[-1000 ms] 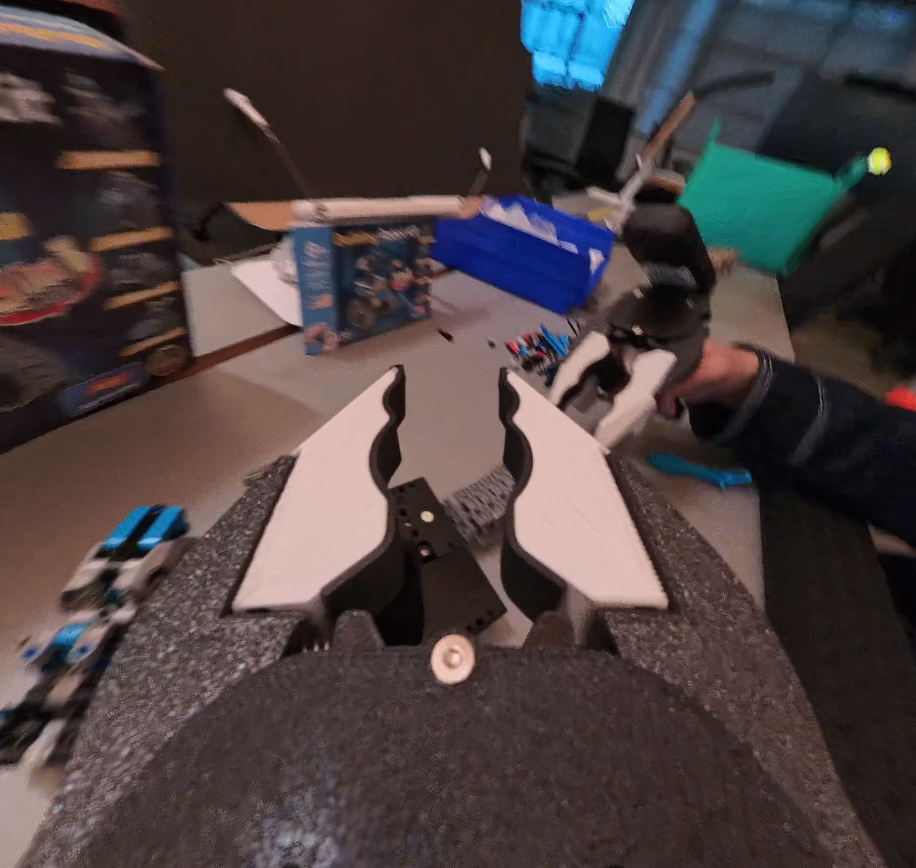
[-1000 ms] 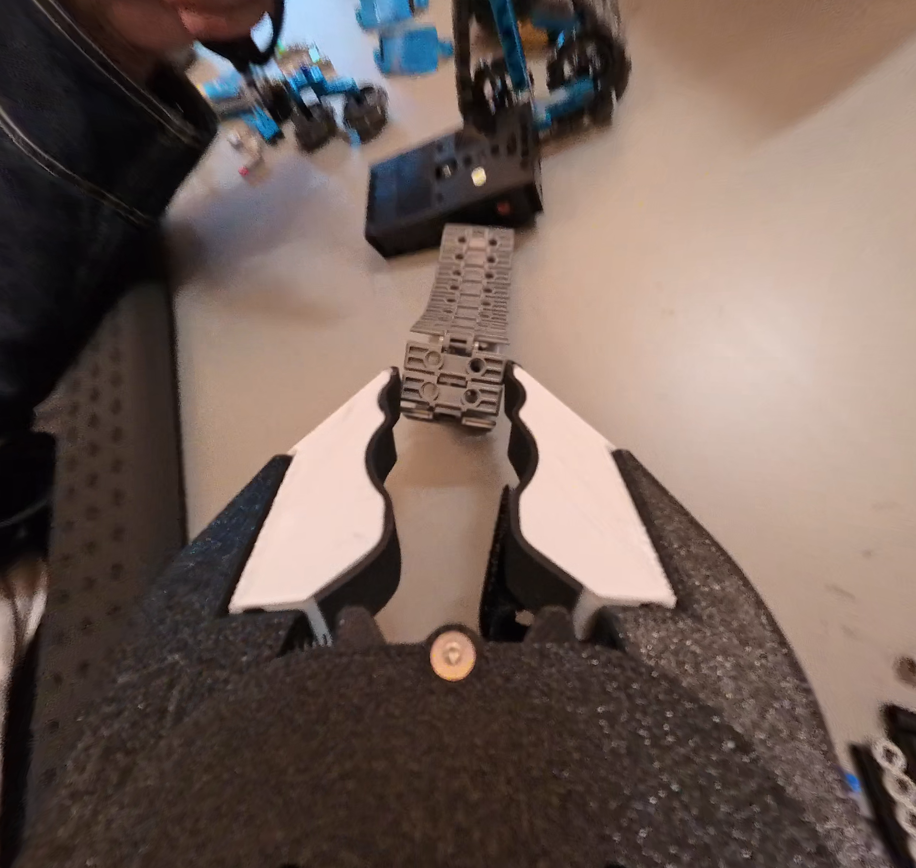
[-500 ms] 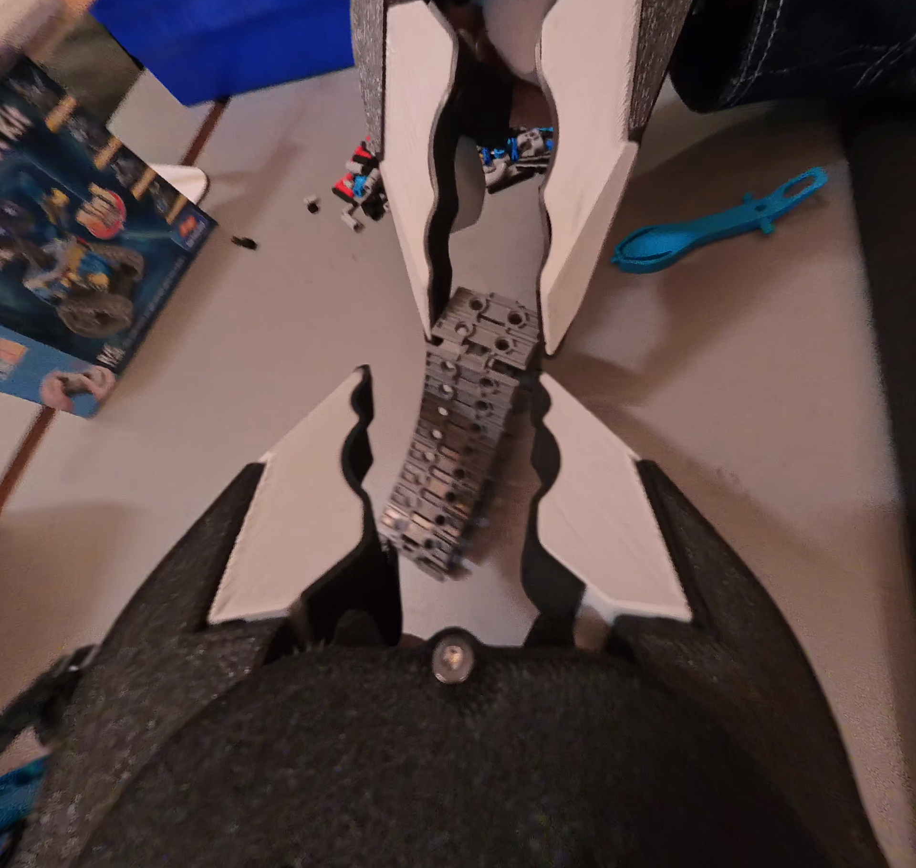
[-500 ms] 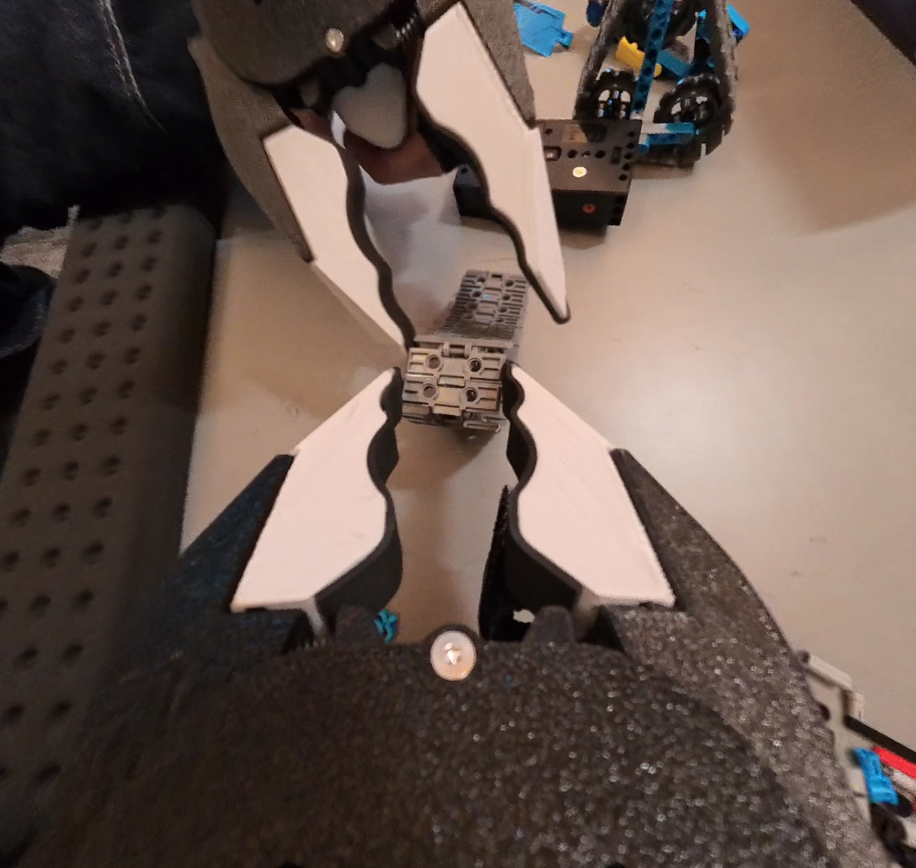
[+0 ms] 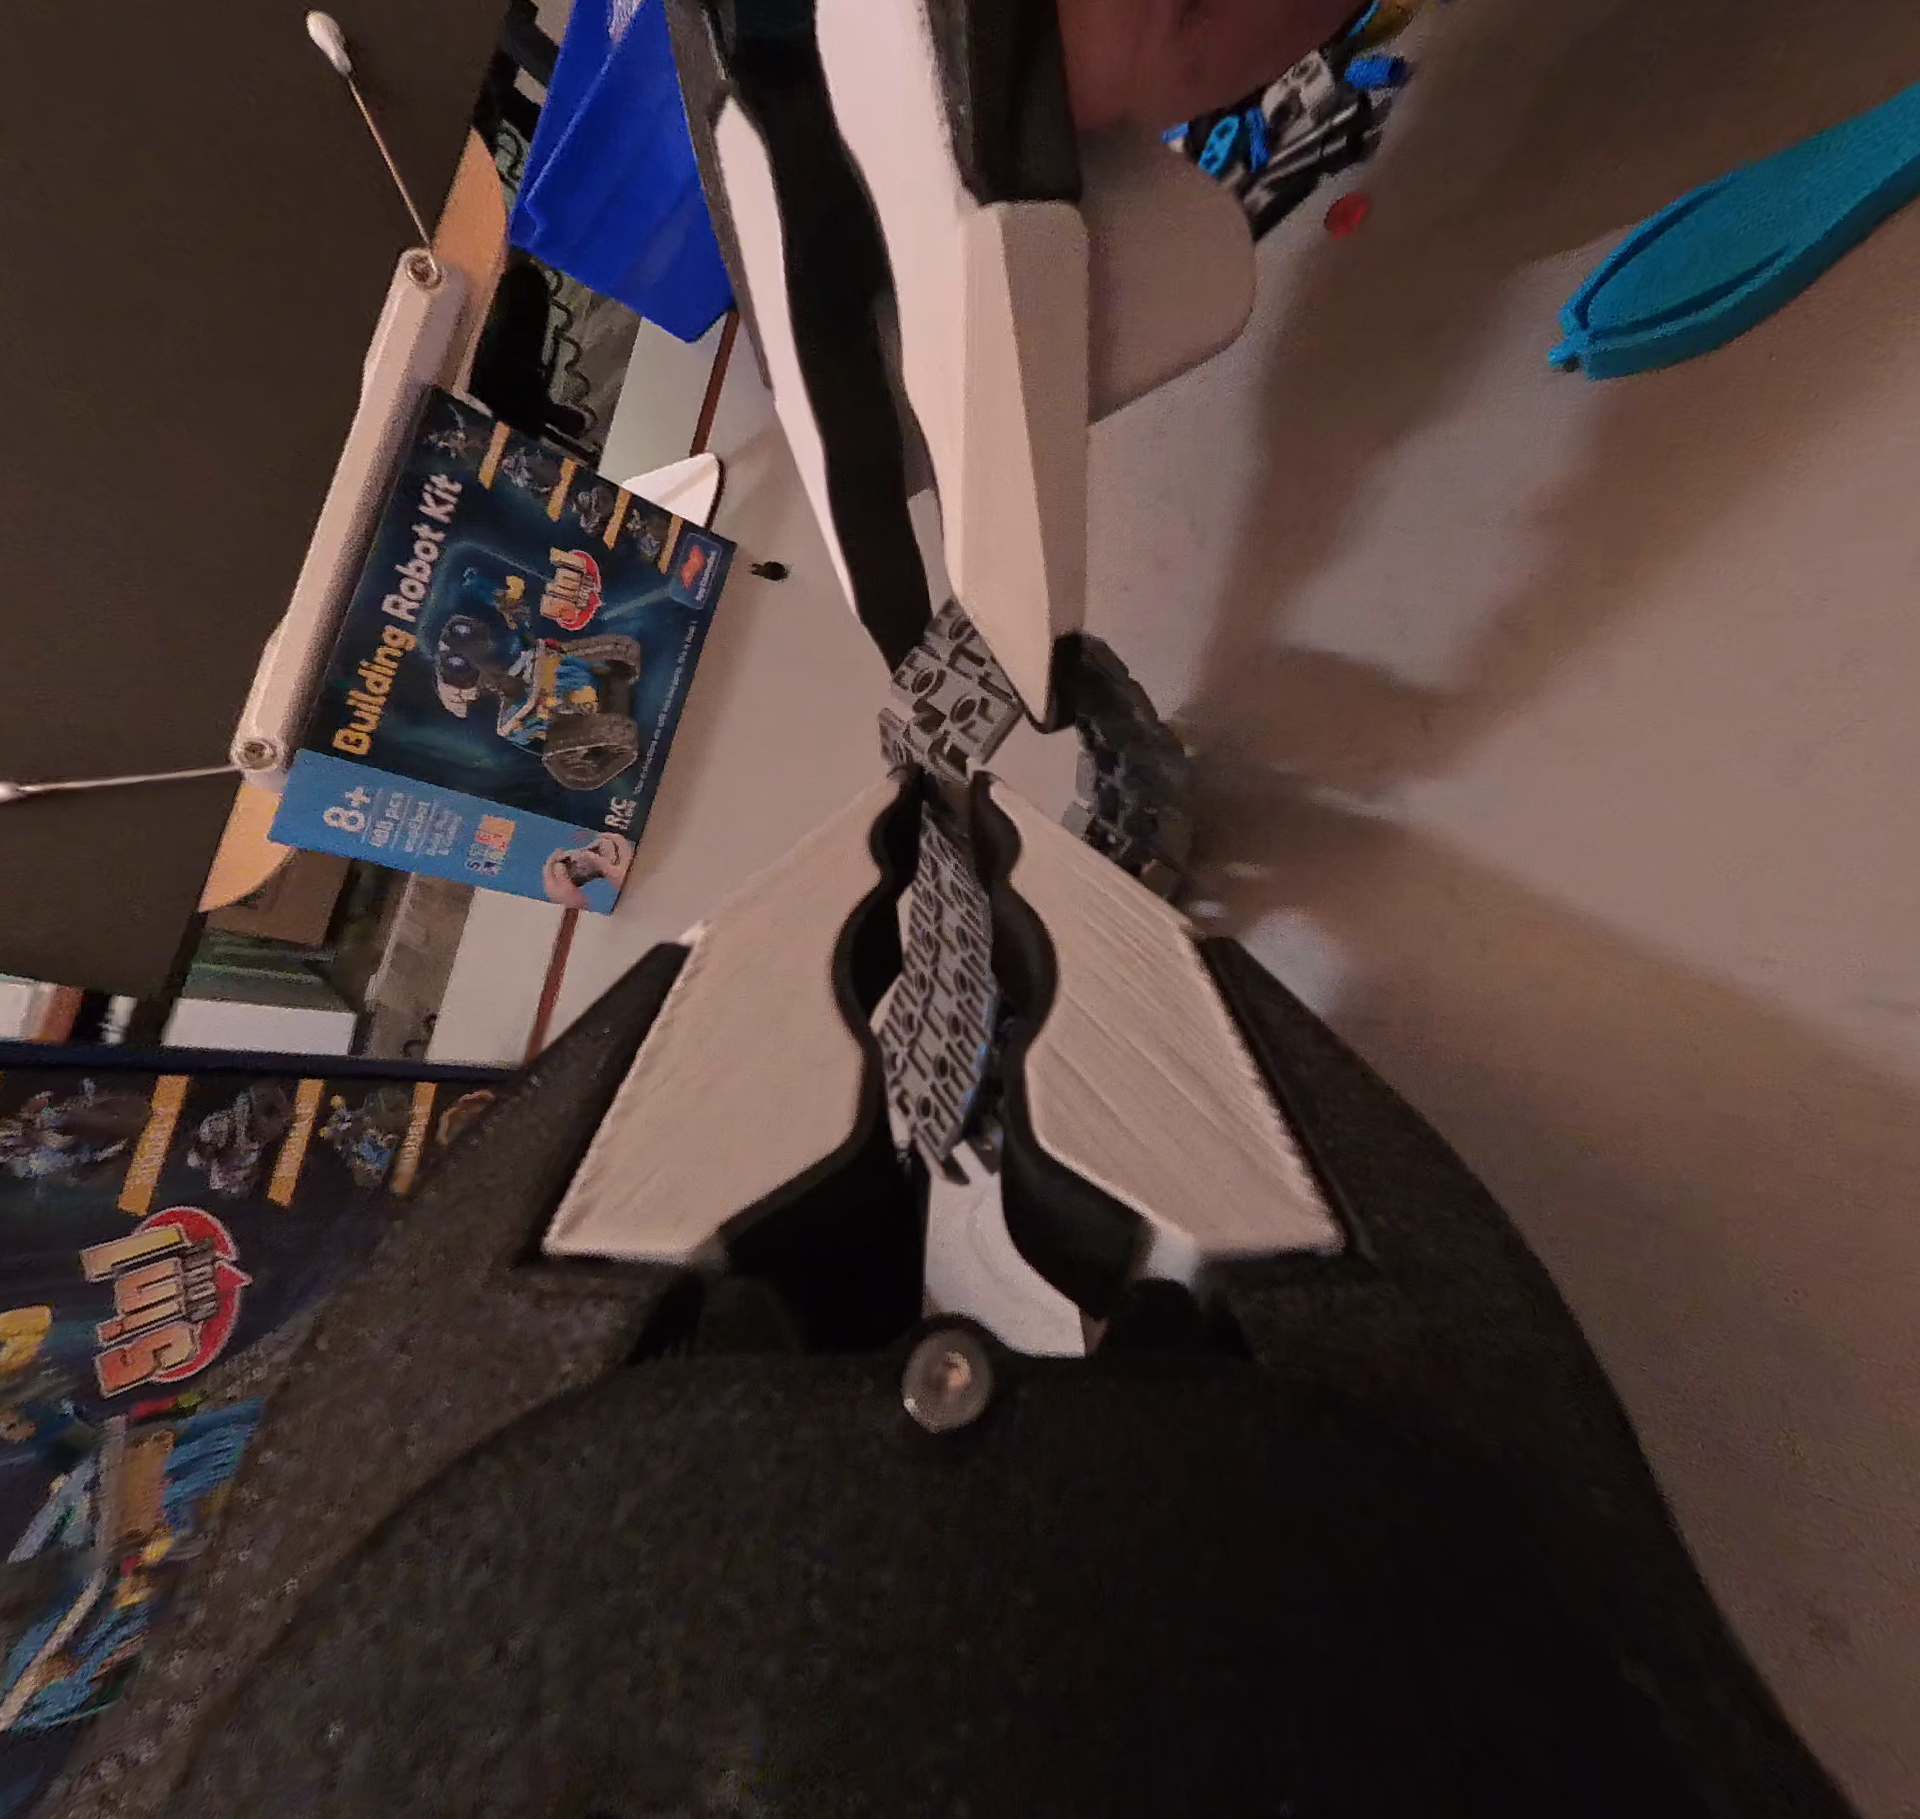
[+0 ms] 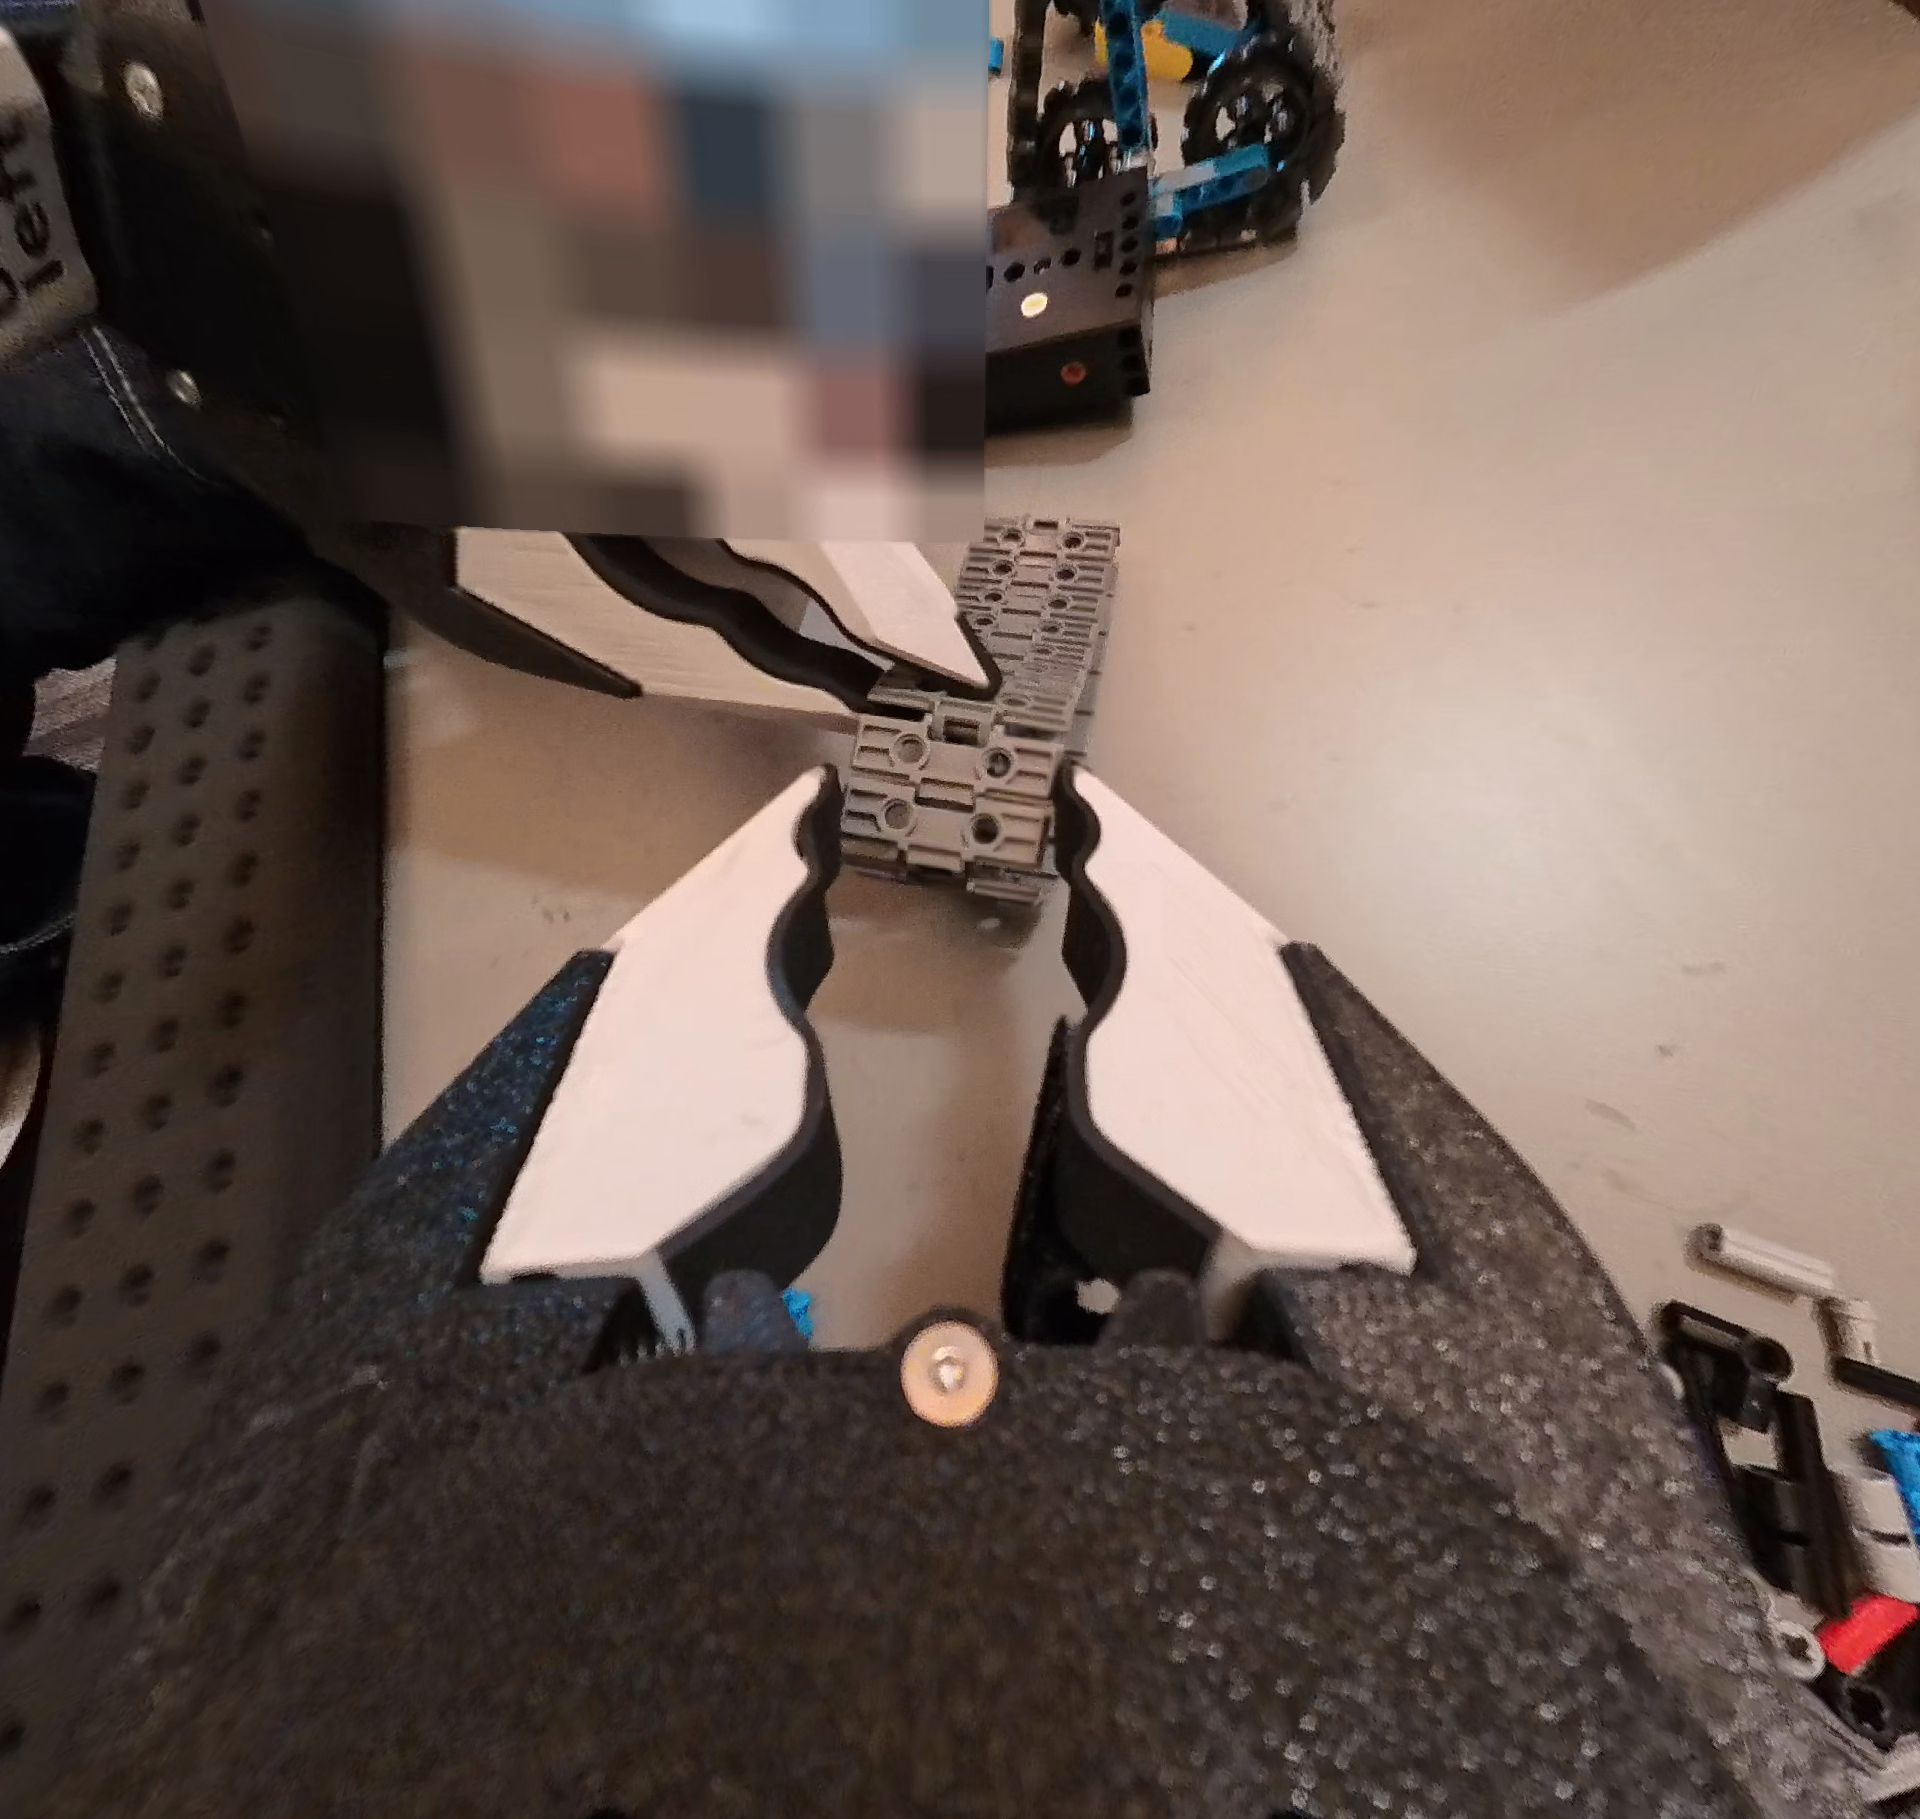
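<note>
A grey toy track strip (image 6: 945,813) lies partly on the beige table (image 6: 1455,730). My right gripper (image 6: 948,793) is shut on its near end, across its width. My left gripper (image 6: 930,689) comes in from the left, turned on its side, its tips on the strip just beyond the right one's. In the left wrist view my left gripper (image 5: 940,782) is shut on the strip (image 5: 940,990), which runs back between its fingers. The right gripper (image 5: 966,678) comes down from above, holding the strip's end. The rest of the strip (image 5: 1132,772) curls off to the right.
A blue-and-black tracked toy vehicle (image 6: 1174,76) and a black block (image 6: 1070,315) stand beyond the strip. Loose parts (image 6: 1787,1457) lie at the right. A perforated black pad (image 6: 177,1042) is at the left. A kit box (image 5: 488,668), blue bin (image 5: 613,180) and teal tool (image 5: 1745,252) lie around.
My left gripper swung down to the strip, rolled onto its side and shut on it. My right gripper kept its hold on the strip's end.
</note>
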`<state>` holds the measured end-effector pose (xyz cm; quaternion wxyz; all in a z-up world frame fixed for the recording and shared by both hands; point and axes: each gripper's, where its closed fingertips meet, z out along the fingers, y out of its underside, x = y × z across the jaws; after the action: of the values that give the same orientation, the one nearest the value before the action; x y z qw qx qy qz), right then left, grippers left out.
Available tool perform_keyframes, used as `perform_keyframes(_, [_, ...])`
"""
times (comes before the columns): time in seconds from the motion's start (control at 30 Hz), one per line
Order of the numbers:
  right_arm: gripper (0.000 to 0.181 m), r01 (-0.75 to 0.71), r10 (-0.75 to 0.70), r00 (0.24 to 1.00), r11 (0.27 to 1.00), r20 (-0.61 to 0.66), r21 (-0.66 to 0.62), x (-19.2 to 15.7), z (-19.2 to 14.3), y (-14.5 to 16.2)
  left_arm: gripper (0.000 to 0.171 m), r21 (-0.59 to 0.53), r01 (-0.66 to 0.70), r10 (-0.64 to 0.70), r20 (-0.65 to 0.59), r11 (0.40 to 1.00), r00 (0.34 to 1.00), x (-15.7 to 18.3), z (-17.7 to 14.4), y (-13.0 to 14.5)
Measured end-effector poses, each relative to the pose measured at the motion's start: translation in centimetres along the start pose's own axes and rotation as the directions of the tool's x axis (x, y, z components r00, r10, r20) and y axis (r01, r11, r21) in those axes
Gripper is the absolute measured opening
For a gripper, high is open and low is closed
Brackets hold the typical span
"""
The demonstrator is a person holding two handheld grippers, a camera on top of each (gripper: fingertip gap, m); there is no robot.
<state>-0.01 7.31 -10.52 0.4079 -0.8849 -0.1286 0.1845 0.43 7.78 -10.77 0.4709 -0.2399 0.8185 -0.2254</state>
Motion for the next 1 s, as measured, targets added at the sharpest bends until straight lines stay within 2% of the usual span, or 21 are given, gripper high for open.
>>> perform_keyframes(0.07, [0.04,0.007,-0.007,1.0,1.0,0.001,0.006,-0.2,0.0,0.0,0.006,0.017,0.057,-0.057,-0.026,0.998,0.998,-0.1,-0.1,-0.1])
perform_keyframes(0.13, [0.041,-0.015,0.011,0.998,0.997,0.055,0.07,-0.7,-0.5,-0.7,0.005,0.071,0.093,-0.092,-0.018,0.993,0.996,-1.0,-0.7,-0.5])
perform_keyframes(0.2, [0.043,-0.104,0.073,0.984,0.977,0.165,0.186,-1.2,-1.7,-2.1,0.005,0.159,0.161,-0.159,-0.029,0.974,0.987,-1.8,-1.6,-1.7])
perform_keyframes(0.27, [0.061,-0.215,0.124,0.944,0.934,0.306,0.286,-1.5,-3.1,-3.5,0.005,0.23,0.228,-0.215,-0.08,0.946,0.973,-1.9,-2.3,-2.8])
perform_keyframes(0.3, [0.064,-0.257,0.132,0.921,0.912,0.366,0.319,-1.8,-3.5,-4.1,0.005,0.269,0.262,-0.24,-0.11,0.927,0.964,-1.9,-2.7,-3.5])
perform_keyframes(0.4, [0.053,-0.222,0.038,0.9,0.897,0.435,0.382,-3.4,-3.6,-5.0,0.005,0.349,0.43,-0.347,-0.277,0.833,0.896,-1.5,-3.9,-5.5])
perform_keyframes(0.47, [0.038,-0.162,-0.01,0.887,0.929,0.462,0.332,-5.0,-2.9,-4.1,0.005,0.377,0.523,-0.393,-0.37,0.765,0.842,-1.6,-4.8,-6.3])
perform_keyframes(0.6, [0.029,-0.19,-0.026,0.851,0.916,0.525,0.353,-6.0,-3.7,-4.9,0.005,0.399,0.616,-0.429,-0.465,0.679,0.775,-2.1,-5.9,-7.1])
perform_keyframes(0.73, [0.023,-0.199,-0.033,0.809,0.924,0.587,0.327,-7.3,-4.0,-5.0,0.004,0.374,0.705,-0.448,-0.572,0.603,0.687,-2.0,-6.7,-7.7])
perform_keyframes(0.87, [0.021,-0.119,-0.077,0.834,0.941,0.546,0.315,-7.5,-3.8,-4.4,0.003,0.336,0.762,-0.462,-0.637,0.554,0.617,-1.6,-6.9,-7.7])
perform_keyframes(1.0, [0.022,-0.106,-0.079,0.856,0.94,0.511,0.323,-7.2,-3.6,-4.6,0.003,0.309,0.805,-0.476,-0.678,0.506,0.56,-1.9,-6.8,-7.5])
